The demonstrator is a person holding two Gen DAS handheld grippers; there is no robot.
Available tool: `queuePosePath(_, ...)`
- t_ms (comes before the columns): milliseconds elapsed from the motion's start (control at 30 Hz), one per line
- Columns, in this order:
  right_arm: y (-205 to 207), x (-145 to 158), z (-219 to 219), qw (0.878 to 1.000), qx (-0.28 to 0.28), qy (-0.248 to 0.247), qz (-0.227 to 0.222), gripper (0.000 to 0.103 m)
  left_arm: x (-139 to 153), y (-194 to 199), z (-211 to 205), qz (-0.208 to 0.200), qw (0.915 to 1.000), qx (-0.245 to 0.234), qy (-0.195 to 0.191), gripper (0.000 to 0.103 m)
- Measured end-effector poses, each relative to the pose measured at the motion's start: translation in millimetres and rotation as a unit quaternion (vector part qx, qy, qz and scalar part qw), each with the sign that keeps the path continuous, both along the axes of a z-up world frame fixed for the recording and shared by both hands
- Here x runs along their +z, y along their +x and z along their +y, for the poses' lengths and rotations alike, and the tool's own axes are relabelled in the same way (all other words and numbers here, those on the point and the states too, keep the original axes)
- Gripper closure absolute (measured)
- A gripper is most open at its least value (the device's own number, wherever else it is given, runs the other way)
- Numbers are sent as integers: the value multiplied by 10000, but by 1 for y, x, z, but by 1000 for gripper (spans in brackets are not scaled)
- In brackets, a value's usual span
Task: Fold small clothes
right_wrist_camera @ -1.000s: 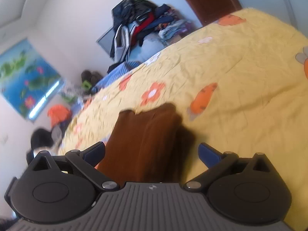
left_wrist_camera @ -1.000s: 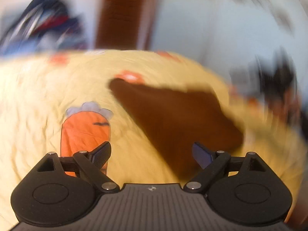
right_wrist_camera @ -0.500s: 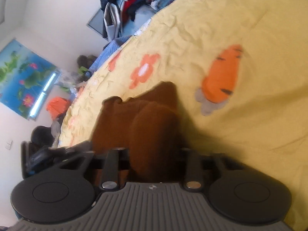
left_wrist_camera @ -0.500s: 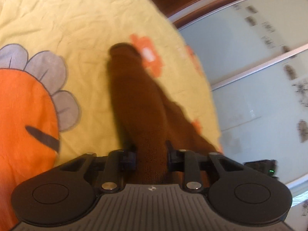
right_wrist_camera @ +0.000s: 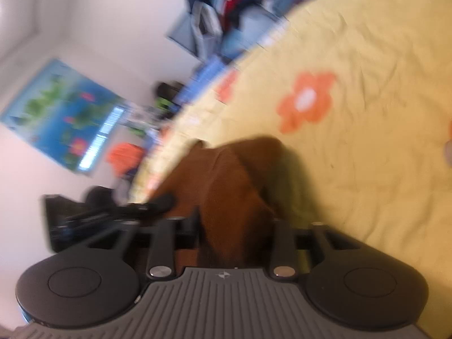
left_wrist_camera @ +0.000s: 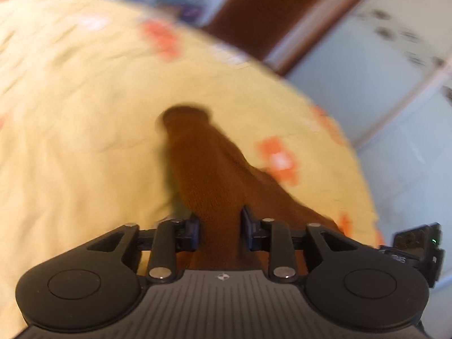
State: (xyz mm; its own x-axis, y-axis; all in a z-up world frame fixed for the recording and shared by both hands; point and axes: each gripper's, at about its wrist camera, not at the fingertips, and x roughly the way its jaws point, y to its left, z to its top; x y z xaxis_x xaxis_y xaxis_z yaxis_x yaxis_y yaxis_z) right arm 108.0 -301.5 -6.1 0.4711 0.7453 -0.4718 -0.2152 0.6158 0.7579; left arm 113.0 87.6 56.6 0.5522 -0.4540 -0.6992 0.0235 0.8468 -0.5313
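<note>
A yellow bedspread printed with orange flowers fills both blurred wrist views. Nearest the lens, the left gripper has its jaws pinched narrow on one end of the brown garment, which trails away across the spread. The right gripper is likewise clamped on bunched brown cloth; its fingertips are buried in the folds. Beyond the bed's edge, a clothes pile, a blue poster and a wooden door smear into the background.
</note>
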Motion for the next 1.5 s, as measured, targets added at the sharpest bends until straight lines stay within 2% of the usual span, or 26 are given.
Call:
queuePosePath(33, 2, -3, 5, 9997, -71, -149, 169, 36, -5, -10, 10, 123, 9996, 31, -257, 65)
queuePosePath(133, -17, 1, -1, 9999, -32, 66, 121, 27, -17, -52, 27, 19, 9963, -129, -850, 23)
queuePosePath(200, -38, 3, -12, 9999, -48, 161, 6, 16, -28, -79, 30, 92, 9919, -270, -1241, 21)
queuePosePath(300, -63, -2, -16, 9996, 167, 86, 204, 16, -44, -102, 18, 219, 9905, -394, -1298, 23)
queuePosePath(367, -78, -5, -6, 9985, 482, -99, 243, 20, -40, -113, 9, -59, 9937, -459, -1025, 24)
queuePosePath(400, -85, -6, 2, 9973, 648, -250, 224, 24, -36, -116, 3, -68, 9952, -548, -810, 30)
queuePosePath(433, -90, -9, 10, 9957, 798, -425, 214, 45, -34, -114, -4, 47, 9963, -632, -583, 66)
queuePosePath(467, -96, -11, 18, 9940, 915, -578, 155, 72, -34, -111, -8, 201, 9964, -697, -428, 78)
queuePosePath(600, -106, -7, 15, 9922, 1023, -698, 137, 78, -27, -126, -8, 232, 9961, -841, -106, 79)
queuePosePath(700, -112, -14, 4, 9926, 952, -741, 129, 82, -25, -136, -13, -135, 9955, -885, 327, 70)
queuePosePath(733, -112, -16, 0, 9941, 899, -587, 168, 78, -19, -140, -17, -208, 9953, -777, 543, 60)
queuePosePath(800, -108, -12, -8, 9957, 756, -318, 428, 52, 5, -155, -26, -718, 9898, -564, 1093, 51)
queuePosePath(833, -107, -3, -12, 9970, 568, -358, 379, 48, 18, -164, -32, -1179, 9831, -511, 1306, 45)
queuePosePath(867, -109, 9, -18, 9985, 314, -444, 105, 48, 30, -173, -38, -1650, 9732, -498, 1521, 31)
queuePosePath(900, -111, 23, -23, 9986, 74, -476, -209, 48, 39, -179, -46, -2040, 9620, -525, 1735, 25)
queuePosePath(967, -107, 52, -23, 9958, -264, -490, -729, 48, 46, -178, -69, -2512, 9426, -748, 2069, 19)
queuePosePath(1033, -96, 70, -5, 9929, -133, -460, -1085, 48, 33, -159, -95, -2322, 9416, -1101, 2176, 19)
queuePosePath(1100, -75, 69, 22, 9925, 168, -560, -1074, 32, 6, -136, -117, -1823, 9445, -1397, 2348, 19)
queuePosePath(1133, -62, 62, 36, 9917, 338, -788, -961, 30, -8, -126, -125, -1554, 9437, -1456, 2532, 19)
queuePosePath(1167, -49, 50, 51, 9879, 438, -1228, -836, 32, -18, -126, -129, -1664, 9389, -1427, 2654, 15)
queuePosePath(1200, -36, 34, 61, 9816, 489, -1708, -697, 47, -22, -130, -131, -1882, 9324, -1444, 2729, 13)
queuePosePath(1267, -24, 14, 60, 9782, 572, -1705, -1043, 56, -24, -132, -129, -1920, 9334, -1396, 2691, 13)
queuePosePath(1333, -11, 11, 51, 9861, 431, -1461, -659, 65, -22, -129, -124, -1860, 9388, -1385, 2549, 13)
queuePosePath(1400, -1, 18, 51, 9841, 575, -1605, -496, 73, -23, -124, -127, -1880, 9392, -1399, 2508, 12)
queuePosePath(1433, -1, 23, 55, 9820, 524, -1754, -456, 73, -23, -124, -128, -1906, 9380, -1403, 2532, 12)
queuePosePath(1500, 0, 42, 63, 9778, 268, -1999, -569, 60, -24, -128, -130, -1955, 9364, -1381, 2567, 11)
